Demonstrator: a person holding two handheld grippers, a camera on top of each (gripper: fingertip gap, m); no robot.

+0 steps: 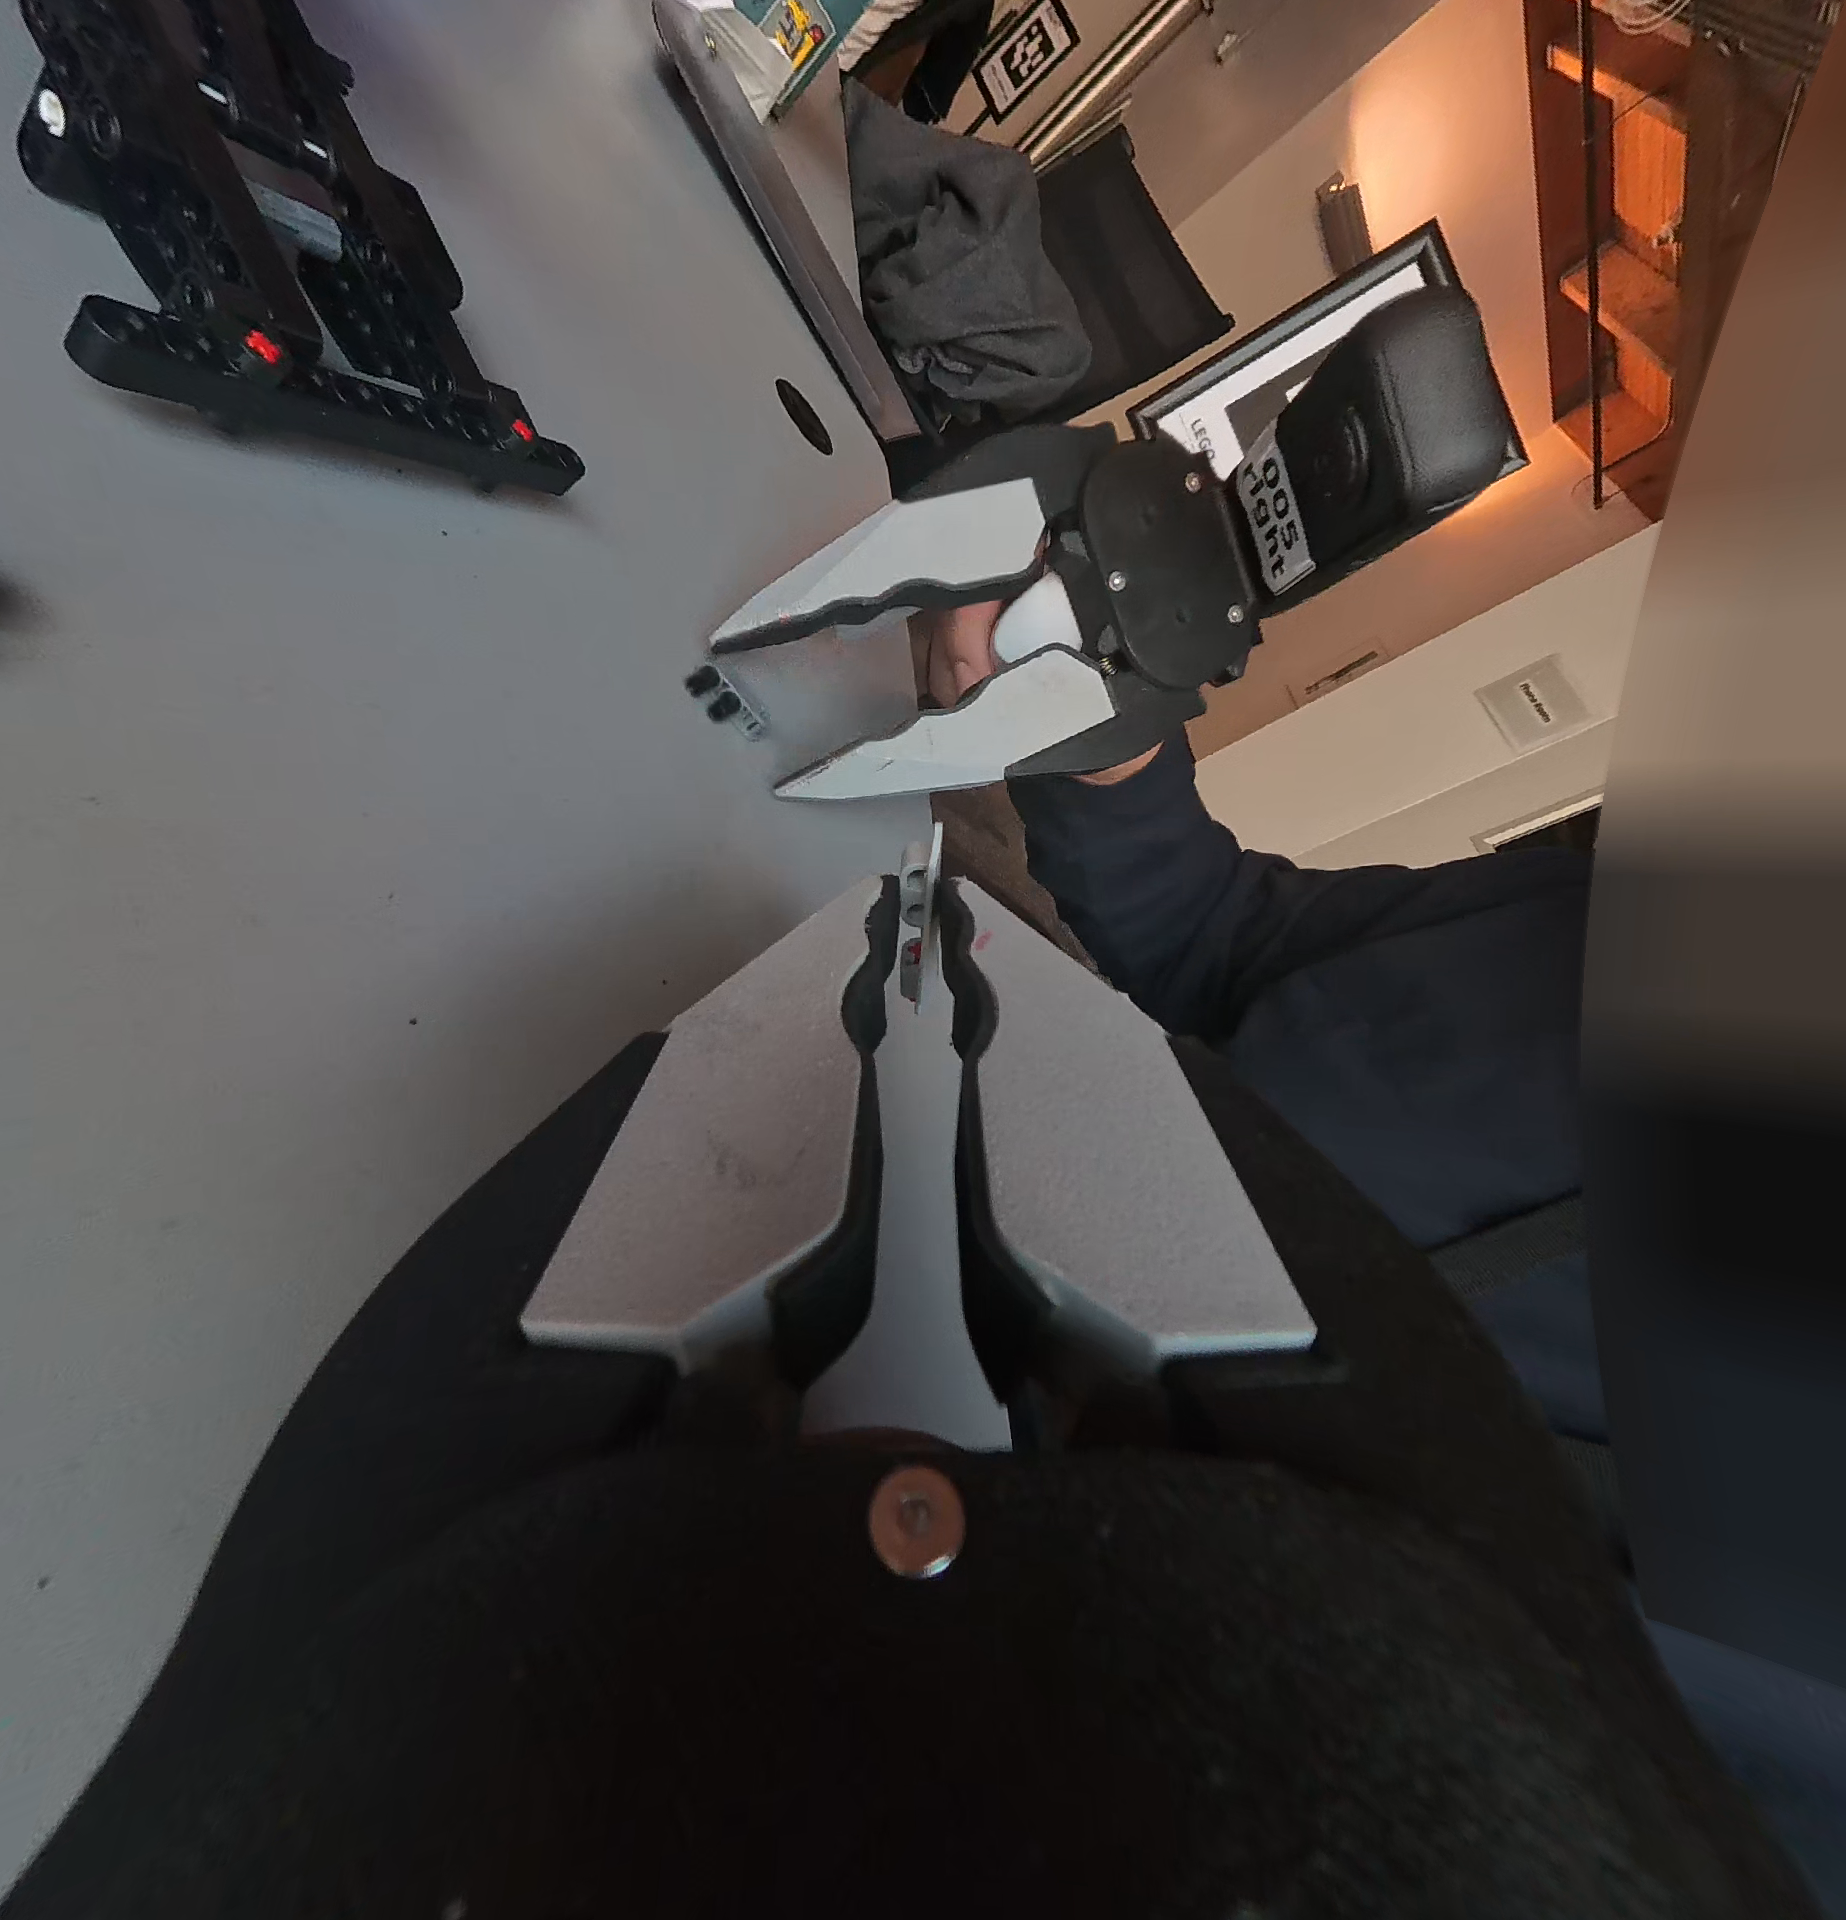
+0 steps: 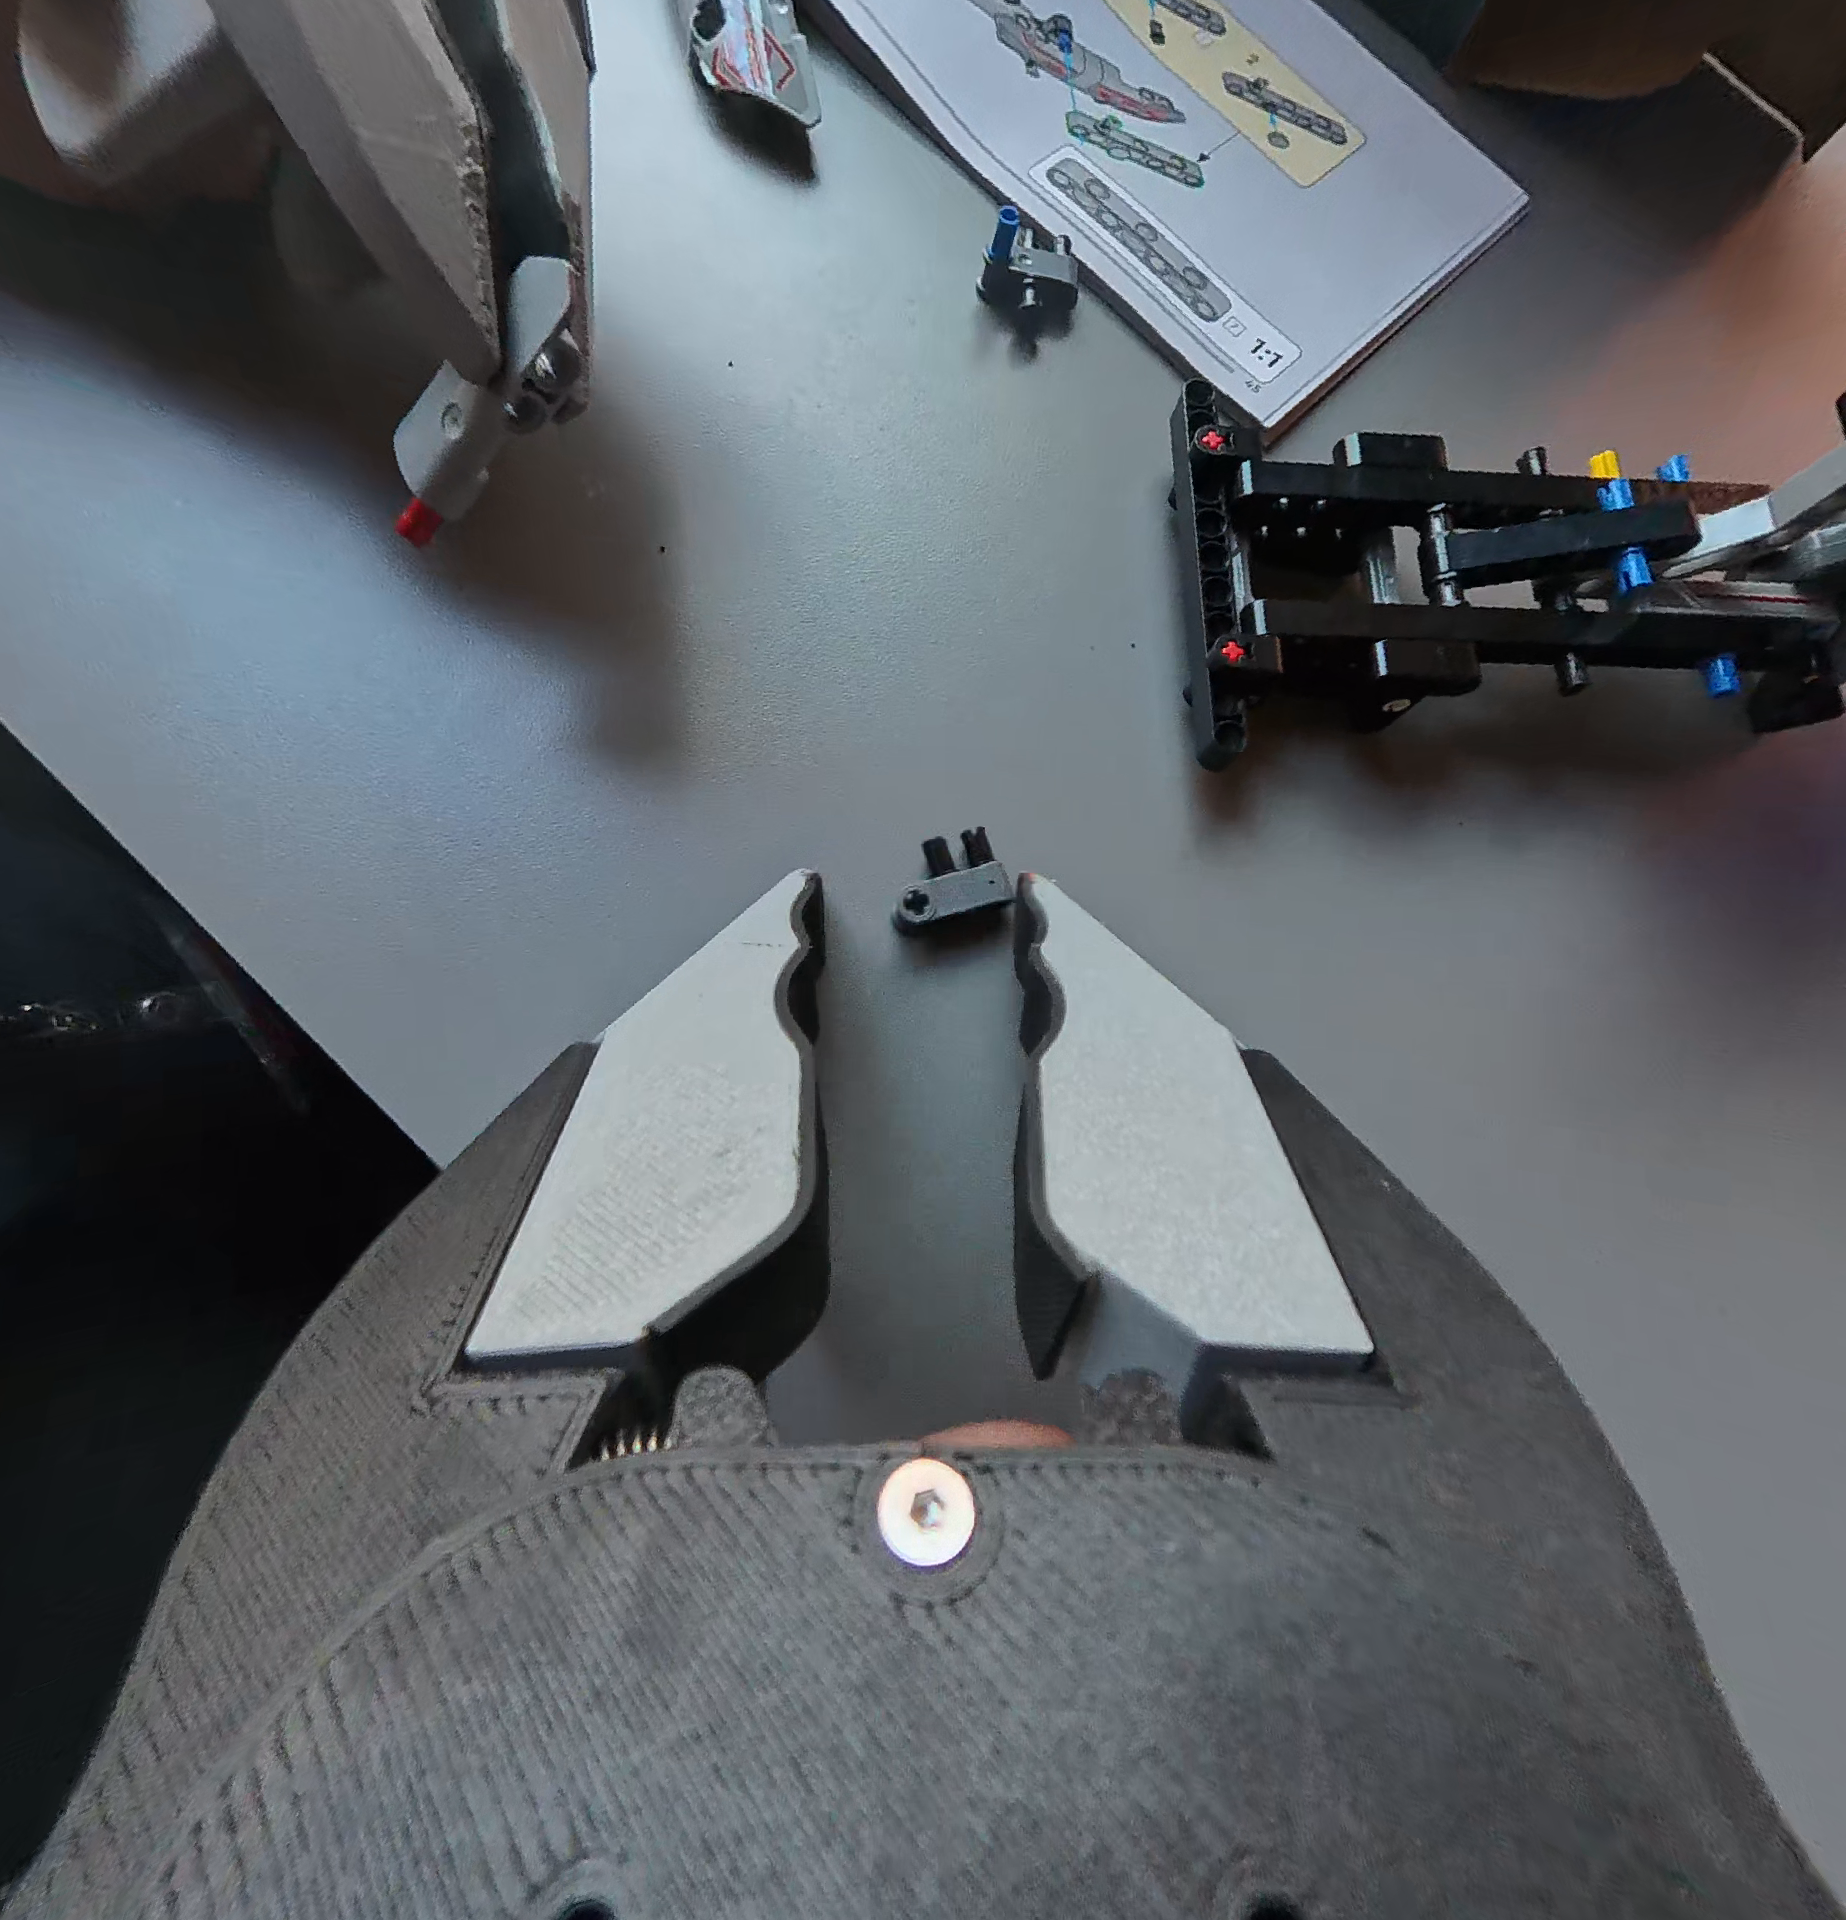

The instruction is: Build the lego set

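My left gripper [image 1: 919, 920] is shut on a small grey Lego beam [image 1: 915, 871] with a red axle end. The right wrist view shows this beam [image 2: 451, 436] held above the table at top left. My right gripper [image 2: 919, 896] is open and low over the grey table. A small dark grey connector with two black pins [image 2: 950, 885] lies on the table between its fingertips, close to the right one. The left wrist view shows the same open right gripper [image 1: 755, 713] around that connector [image 1: 727, 698]. The black Lego assembly [image 2: 1418, 582] lies to the right; it also shows in the left wrist view [image 1: 275, 260].
An open instruction booklet [image 2: 1210, 156] lies at the far side of the table. A small grey piece with a blue pin [image 2: 1028, 265] sits beside it, and a grey and red panel piece [image 2: 758, 52] farther back. The table edge [image 2: 223, 935] runs at the left. The gap from one gripper's tips to the other's is roughly 9 cm.
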